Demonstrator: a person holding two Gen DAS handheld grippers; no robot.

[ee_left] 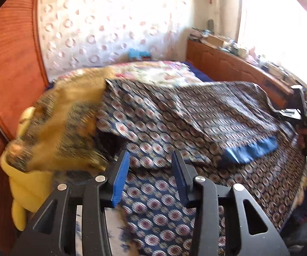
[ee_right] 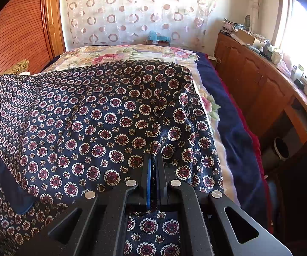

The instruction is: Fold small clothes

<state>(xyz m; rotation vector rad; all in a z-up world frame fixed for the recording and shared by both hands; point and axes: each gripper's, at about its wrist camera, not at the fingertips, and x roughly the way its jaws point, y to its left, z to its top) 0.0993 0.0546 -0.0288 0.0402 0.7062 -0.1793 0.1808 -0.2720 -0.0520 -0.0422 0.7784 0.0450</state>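
Observation:
A dark navy garment with red-and-white medallion print (ee_left: 174, 115) lies spread over the bed, part of it folded over, with a plain blue hem band (ee_left: 249, 151) showing. My left gripper (ee_left: 151, 162) is open and empty, its blue pads hovering just above the near part of the cloth. My right gripper (ee_right: 153, 160) is shut on a fold of the patterned garment (ee_right: 102, 123) and lifts it slightly. The right gripper also shows at the far right of the left wrist view (ee_left: 298, 111), at the garment's edge.
A yellow-brown cloth pile (ee_left: 63, 119) lies left of the garment, blurred. A floral blanket (ee_right: 132, 52) covers the far bed. A wooden wardrobe (ee_left: 8, 64) stands left. A cluttered wooden cabinet (ee_right: 260, 85) runs along the right under a window.

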